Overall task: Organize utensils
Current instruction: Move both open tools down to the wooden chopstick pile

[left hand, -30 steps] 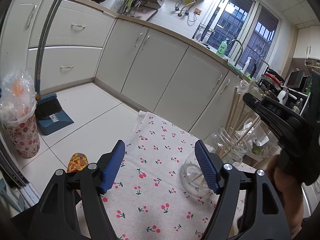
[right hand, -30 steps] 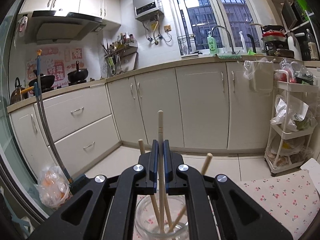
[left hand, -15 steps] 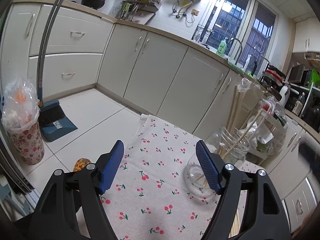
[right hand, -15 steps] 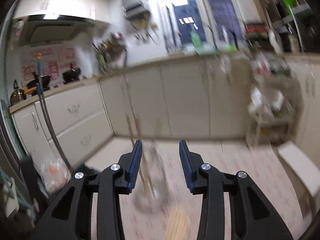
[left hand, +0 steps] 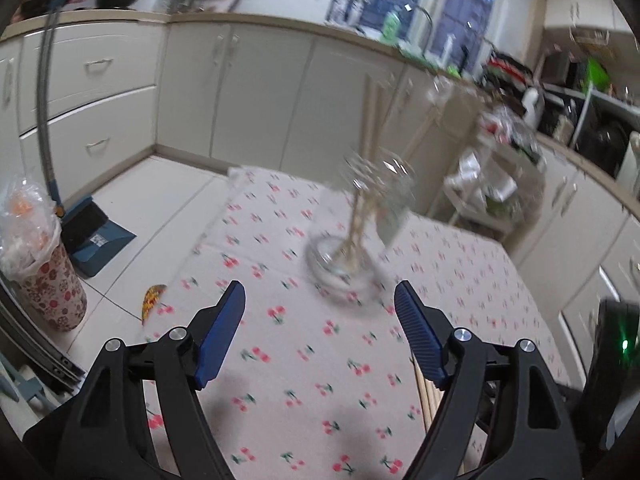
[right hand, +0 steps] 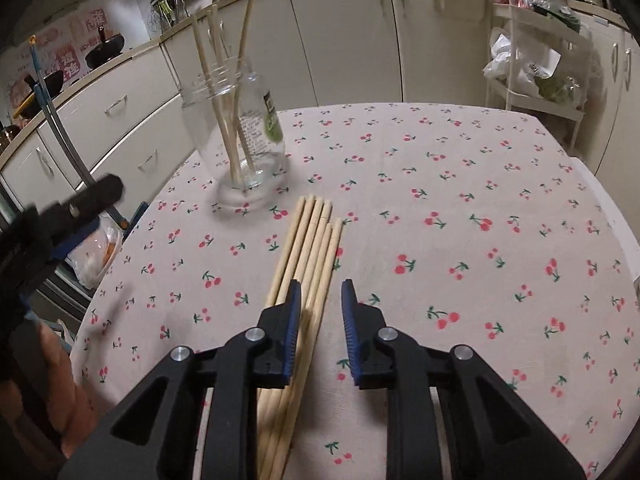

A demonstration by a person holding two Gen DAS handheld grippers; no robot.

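Note:
A clear glass jar (right hand: pixel 236 136) stands on the cherry-print tablecloth (right hand: pixel 460 200) with several wooden chopsticks (right hand: pixel 224 80) upright in it. A bundle of loose chopsticks (right hand: pixel 308 248) lies flat just in front of it. My right gripper (right hand: pixel 322 300) hovers over the near part of that bundle, jaws closing; the bundle's right-hand sticks show in the gap, and the pads press on nothing. My left gripper (left hand: pixel 320 300) is wide open and empty, a little short of the blurred jar (left hand: pixel 360 232). Ends of the loose chopsticks (left hand: pixel 424 396) show by its right finger.
Beyond the table's left edge stand a floral bin lined with a plastic bag (left hand: pixel 44 280) and a blue dustpan (left hand: pixel 96 236) on the tiled floor. White cabinets (left hand: pixel 260 92) line the back. A wire cart with bags (right hand: pixel 532 76) stands past the table's far right corner.
My right gripper let go of the chopstick it held upright in the jar, opened, and swung down over the flat bundle. The left gripper shifted so the jar sits ahead of it.

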